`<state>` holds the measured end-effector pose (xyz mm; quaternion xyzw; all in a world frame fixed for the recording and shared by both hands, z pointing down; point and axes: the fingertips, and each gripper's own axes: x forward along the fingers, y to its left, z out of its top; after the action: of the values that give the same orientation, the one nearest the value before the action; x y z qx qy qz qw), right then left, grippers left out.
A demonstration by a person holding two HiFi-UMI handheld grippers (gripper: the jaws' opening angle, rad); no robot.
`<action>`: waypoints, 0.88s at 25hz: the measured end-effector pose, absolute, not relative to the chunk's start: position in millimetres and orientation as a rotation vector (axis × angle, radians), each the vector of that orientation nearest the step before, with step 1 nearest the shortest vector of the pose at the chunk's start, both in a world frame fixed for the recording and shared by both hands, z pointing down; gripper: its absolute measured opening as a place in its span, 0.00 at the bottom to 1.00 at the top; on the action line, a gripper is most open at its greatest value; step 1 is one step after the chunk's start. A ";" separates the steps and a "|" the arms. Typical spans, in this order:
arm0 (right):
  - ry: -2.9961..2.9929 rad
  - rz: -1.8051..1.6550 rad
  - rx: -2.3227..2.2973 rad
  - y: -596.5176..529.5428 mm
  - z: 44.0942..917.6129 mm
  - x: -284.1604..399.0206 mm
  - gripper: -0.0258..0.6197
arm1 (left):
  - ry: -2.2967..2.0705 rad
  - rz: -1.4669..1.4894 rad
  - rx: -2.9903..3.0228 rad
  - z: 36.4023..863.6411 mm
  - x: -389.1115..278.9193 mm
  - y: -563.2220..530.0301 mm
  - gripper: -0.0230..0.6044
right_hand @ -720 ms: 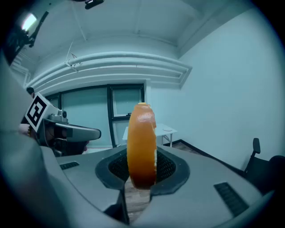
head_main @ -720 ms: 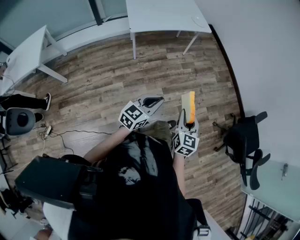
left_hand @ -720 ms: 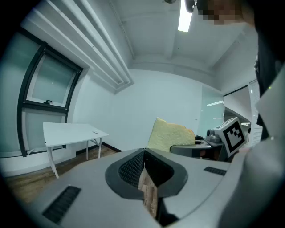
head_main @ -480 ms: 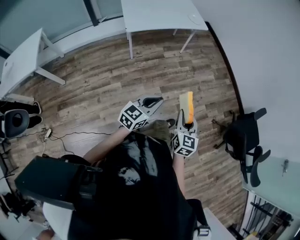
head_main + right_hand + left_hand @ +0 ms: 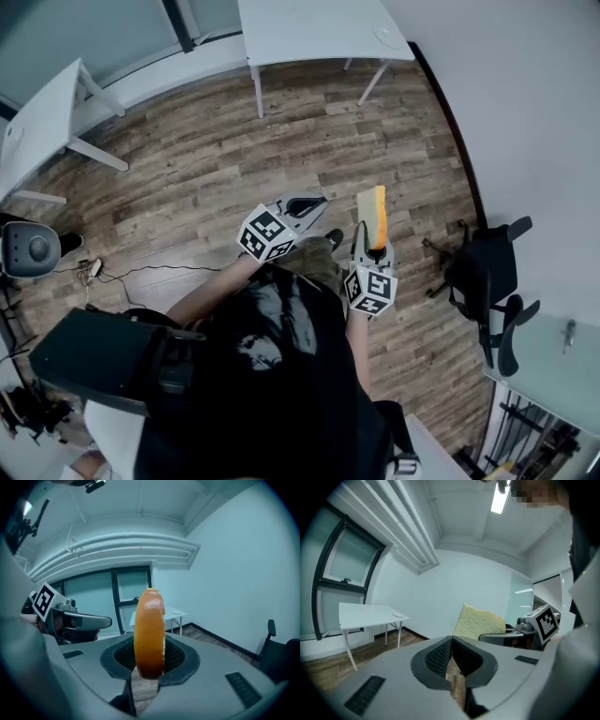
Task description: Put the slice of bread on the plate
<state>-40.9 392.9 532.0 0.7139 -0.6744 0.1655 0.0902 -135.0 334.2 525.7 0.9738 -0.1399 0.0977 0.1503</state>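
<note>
Bread like this slice of bread [image 5: 375,217] we judge to be light, soft and easy to dent, with a smooth orange crust that could slip if it is pinched on the rim alone. The best hold seems to be flat across its two faces near one edge, firm enough to carry it but not to crush it.

That is how we see it held. The right gripper [image 5: 374,248] has its jaws drawn in narrow on the lower edge of the slice, which stands upright and edge-on, well above the wooden floor. The left gripper [image 5: 305,203] is just beside it with its jaws together and nothing between them. The plate [image 5: 386,35] lies on the white table [image 5: 309,28] at the far side of the room, well apart from the slice, so the carry is unfinished.

Against the earlier frames, the slice sits in the same hold and the two grippers keep the same places in our view. The room has slid slightly: the table and plate lie a little further left, and the legs seen at the left edge have gone.
</note>
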 end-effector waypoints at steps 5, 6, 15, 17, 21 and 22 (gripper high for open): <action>-1.987 0.566 2.116 390.0 542.1 -14.3 0.18 | -0.372 0.285 2.764 533.0 -108.0 324.5 0.04; -1.981 0.592 2.117 386.6 546.9 -6.3 0.18 | -0.369 0.289 2.762 534.5 -102.1 321.6 0.04; -2.080 0.649 2.013 302.1 551.4 52.2 0.18 | -0.434 0.342 2.763 527.5 -47.5 247.2 0.04; -2.112 0.646 1.999 282.0 546.3 68.0 0.18 | -0.461 0.339 2.769 520.8 -32.4 227.1 0.04; -2.180 0.647 1.956 247.9 542.9 91.9 0.18 | -0.520 0.339 2.764 517.9 -2.9 195.7 0.04; -2.192 0.647 1.939 241.6 543.1 96.6 0.18 | -0.527 0.341 2.759 519.0 4.3 191.6 0.04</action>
<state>96.6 241.6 543.1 0.6452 -0.7296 0.2152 0.0720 4.3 191.6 519.0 0.9633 -0.1839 0.1190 0.1555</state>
